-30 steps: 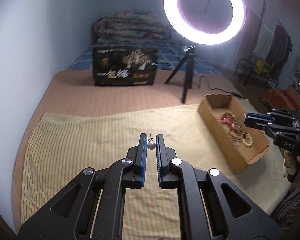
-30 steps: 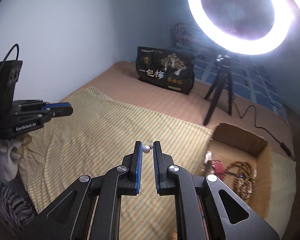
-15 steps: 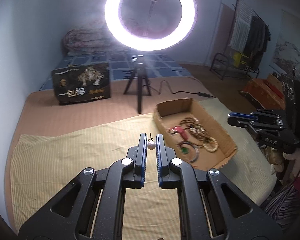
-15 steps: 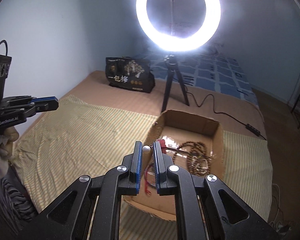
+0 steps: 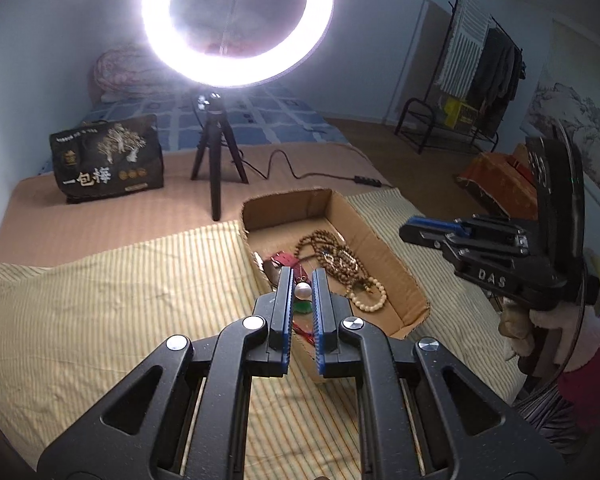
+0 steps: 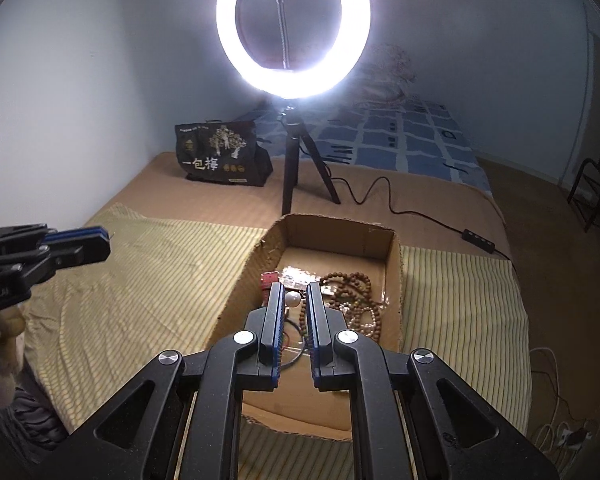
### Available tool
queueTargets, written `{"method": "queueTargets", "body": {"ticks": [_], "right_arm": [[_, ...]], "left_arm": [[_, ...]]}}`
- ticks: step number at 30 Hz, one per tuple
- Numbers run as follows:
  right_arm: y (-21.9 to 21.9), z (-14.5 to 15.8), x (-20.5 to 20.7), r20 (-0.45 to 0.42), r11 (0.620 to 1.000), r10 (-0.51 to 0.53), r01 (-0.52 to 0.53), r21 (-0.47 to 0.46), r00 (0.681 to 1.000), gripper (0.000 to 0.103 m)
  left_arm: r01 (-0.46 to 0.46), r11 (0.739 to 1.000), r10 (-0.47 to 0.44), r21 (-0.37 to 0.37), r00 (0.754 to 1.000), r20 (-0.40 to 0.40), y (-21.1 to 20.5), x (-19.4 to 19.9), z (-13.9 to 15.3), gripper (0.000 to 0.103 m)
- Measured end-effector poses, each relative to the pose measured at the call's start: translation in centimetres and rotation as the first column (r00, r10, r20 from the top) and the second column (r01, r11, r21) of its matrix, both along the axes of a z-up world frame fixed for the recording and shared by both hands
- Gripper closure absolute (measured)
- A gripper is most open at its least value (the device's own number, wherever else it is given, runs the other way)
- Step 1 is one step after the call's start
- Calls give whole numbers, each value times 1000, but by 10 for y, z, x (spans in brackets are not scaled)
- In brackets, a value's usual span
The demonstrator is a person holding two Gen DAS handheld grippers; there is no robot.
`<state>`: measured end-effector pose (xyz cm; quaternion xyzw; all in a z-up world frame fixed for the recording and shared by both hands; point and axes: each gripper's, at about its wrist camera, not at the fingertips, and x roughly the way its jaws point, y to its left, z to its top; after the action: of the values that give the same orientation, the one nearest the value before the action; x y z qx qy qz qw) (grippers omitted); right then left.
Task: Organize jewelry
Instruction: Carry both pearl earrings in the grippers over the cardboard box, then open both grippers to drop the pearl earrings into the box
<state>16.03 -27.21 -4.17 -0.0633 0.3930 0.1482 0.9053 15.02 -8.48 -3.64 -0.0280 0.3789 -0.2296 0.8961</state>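
A cardboard box (image 5: 396,264) (image 6: 392,248) lies on a striped yellow cloth (image 5: 120,300) on the bed. It holds brown bead strings (image 5: 332,252) (image 6: 356,284), a cream bead bracelet (image 5: 370,298) and a red piece (image 5: 282,259). My left gripper (image 5: 302,286) is shut on a pearl earring (image 5: 303,290) above the box's near left part. My right gripper (image 6: 293,300) is shut on another pearl earring (image 6: 293,300) over the box. Each gripper also shows from the side in the other's view, the right one (image 5: 432,230) and the left one (image 6: 80,242).
A lit ring light (image 5: 238,20) on a black tripod (image 5: 216,160) stands behind the box, its cable (image 5: 300,172) trailing right. A black printed bag (image 5: 106,160) sits at the back left. A clothes rack (image 5: 472,80) stands on the floor at right.
Both grippers have swung from over the striped cloth towards the box and now hover above it, each still holding its pearl earring.
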Motion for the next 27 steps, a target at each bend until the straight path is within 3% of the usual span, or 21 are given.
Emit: {"method": "queueTargets", "body": {"ticks": [12,27], "right_arm": [[-19,-29,24,-97,999,-48,50,20,994,94],[-20,-46,35,-151,998,-57,60,17,987,94]], "left_arm": [[52,998,-51,20,996,-68,-38,14,-34,96],[81,997,-79,18,992,-94,-57,24,-44,96]]}}
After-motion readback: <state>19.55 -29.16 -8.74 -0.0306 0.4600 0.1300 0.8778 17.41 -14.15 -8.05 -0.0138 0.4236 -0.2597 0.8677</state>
